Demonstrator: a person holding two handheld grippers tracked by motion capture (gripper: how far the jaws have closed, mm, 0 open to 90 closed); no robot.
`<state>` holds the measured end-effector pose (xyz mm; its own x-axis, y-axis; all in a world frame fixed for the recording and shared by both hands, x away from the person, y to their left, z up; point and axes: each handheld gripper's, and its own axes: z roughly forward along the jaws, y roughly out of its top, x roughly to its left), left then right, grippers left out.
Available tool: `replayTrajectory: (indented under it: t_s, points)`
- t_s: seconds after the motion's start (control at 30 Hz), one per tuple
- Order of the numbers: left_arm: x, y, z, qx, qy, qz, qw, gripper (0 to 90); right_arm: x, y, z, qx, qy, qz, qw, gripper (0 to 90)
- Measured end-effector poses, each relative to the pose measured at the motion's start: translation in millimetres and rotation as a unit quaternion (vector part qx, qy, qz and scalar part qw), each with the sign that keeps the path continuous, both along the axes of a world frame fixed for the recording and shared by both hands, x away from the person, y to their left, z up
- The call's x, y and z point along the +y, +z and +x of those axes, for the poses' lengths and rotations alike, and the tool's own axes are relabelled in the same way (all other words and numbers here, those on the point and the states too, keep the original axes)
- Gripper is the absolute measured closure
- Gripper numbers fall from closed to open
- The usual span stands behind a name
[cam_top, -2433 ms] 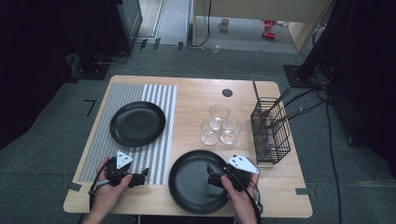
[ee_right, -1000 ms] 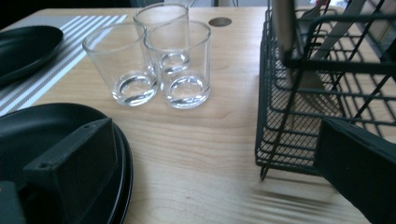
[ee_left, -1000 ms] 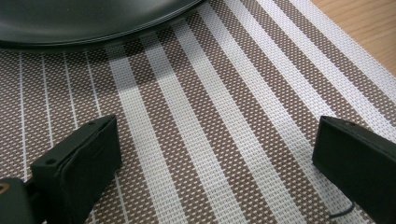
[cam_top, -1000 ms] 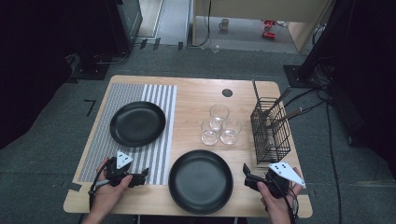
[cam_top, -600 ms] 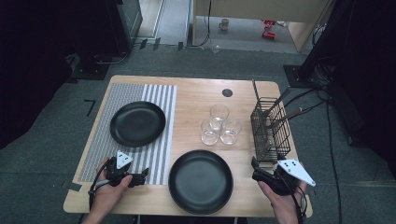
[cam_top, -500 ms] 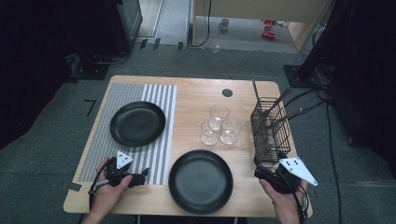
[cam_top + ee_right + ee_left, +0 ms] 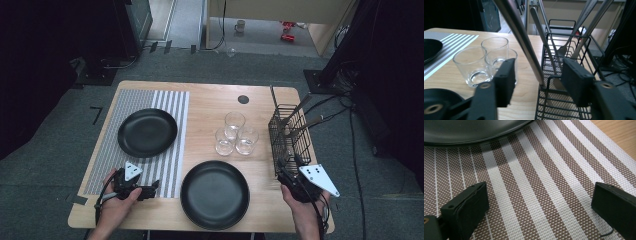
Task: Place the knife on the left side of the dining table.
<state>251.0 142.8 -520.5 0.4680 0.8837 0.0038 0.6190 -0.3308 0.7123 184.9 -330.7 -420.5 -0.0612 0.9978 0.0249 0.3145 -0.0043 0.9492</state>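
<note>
- Nearest the table's front edge, a round black plate (image 7: pixel 214 194) lies on bare wood between the two hands.
- Left gripper (image 7: pixel 150 189) rests low over the brown-and-white striped woven placemat (image 7: pixel 544 190), jaws spread wide, holding nothing.
- Right gripper (image 7: pixel 537 75), jaws parted and empty, is level at the black wire cutlery basket's (image 7: pixel 290 137) near end, a steel utensil handle (image 7: pixel 520 35) between them.
- Beyond, three clear glass tumblers (image 7: pixel 235 134) cluster, and a second black plate (image 7: pixel 147 132) sits on the placemat.

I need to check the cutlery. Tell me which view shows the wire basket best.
The right gripper view: the basket stands close ahead of the open right tool, its mesh and leaning cutlery clear. The high view shows the whole basket small, at the table's right edge. The left gripper view faces the mat.
</note>
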Motion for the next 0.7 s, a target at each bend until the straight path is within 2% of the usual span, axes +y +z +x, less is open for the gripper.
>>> replayTrajectory:
  t_s: [0.17,0.27,0.47,0.53,0.7]
  points:
    - [0.0,0.0,0.0,0.0,0.0,0.0,1.0,1.1,-0.2,-0.7,1.5,-0.006,0.005,-0.001,1.0,61.0]
    - [0.0,0.0,0.0,0.0,0.0,0.0,1.0,1.1,0.1,-0.6,2.3,-0.005,0.007,0.001,1.0,63.4]
    - [0.0,0.0,0.0,0.0,0.0,0.0,1.0,1.1,0.7,-0.6,5.4,-0.008,0.005,-0.013,0.9999,69.9]
    - [0.0,0.0,0.0,0.0,0.0,0.0,1.0,1.1,-0.7,-0.2,5.6,-0.013,0.009,-0.013,0.9998,75.8]
    - [0.0,0.0,0.0,0.0,0.0,0.0,1.0,1.1,-4.1,1.1,6.4,-0.016,0.006,-0.006,0.9998,77.5]
